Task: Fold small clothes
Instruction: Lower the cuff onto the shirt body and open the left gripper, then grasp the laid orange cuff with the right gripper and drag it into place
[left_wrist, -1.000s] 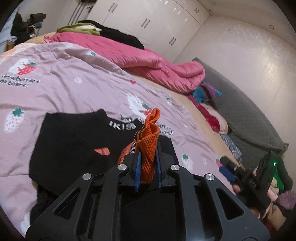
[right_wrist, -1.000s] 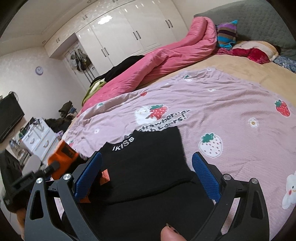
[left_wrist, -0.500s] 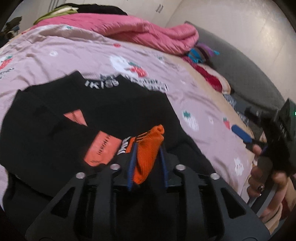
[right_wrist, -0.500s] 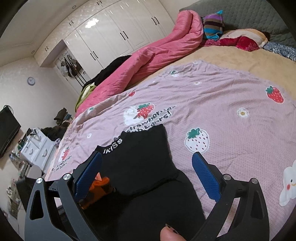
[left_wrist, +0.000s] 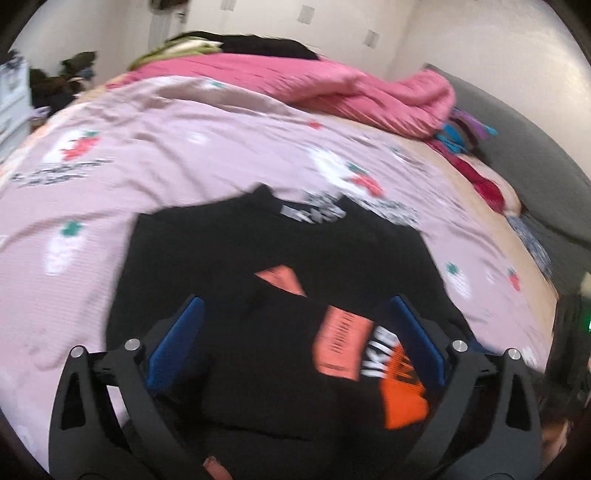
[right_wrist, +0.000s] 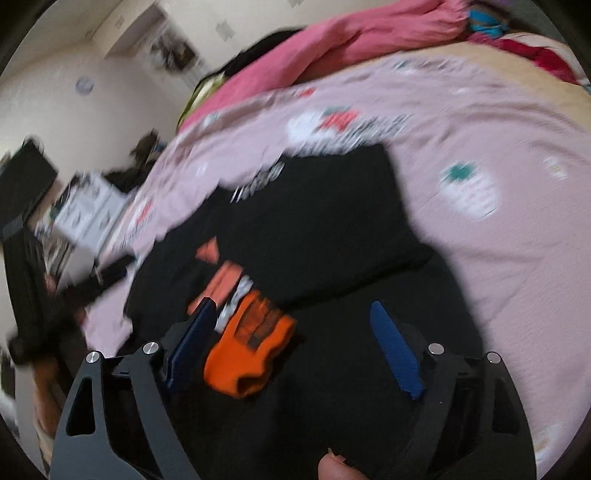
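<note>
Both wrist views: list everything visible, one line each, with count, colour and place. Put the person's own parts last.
Small knit garment: one, black with orange cuff and peach patches, lying flat on the blanket, sleeve folded across the body.
Strawberry-print blanket: one, pale mauve, spread over the bed.
Quilted comforter: one, pink, bunched along the far side.
Headboard: one, grey, far right.
Striped cloth: one, blue and purple, beside the comforter.
Wall clock: one, round, left wall.
Left gripper: black with blue pads, jaws opening, over the garment, nothing gripped.
Right gripper: same, jaws closing, cuff between them, not pressed.
Thumb: one, bottom edge.
</note>
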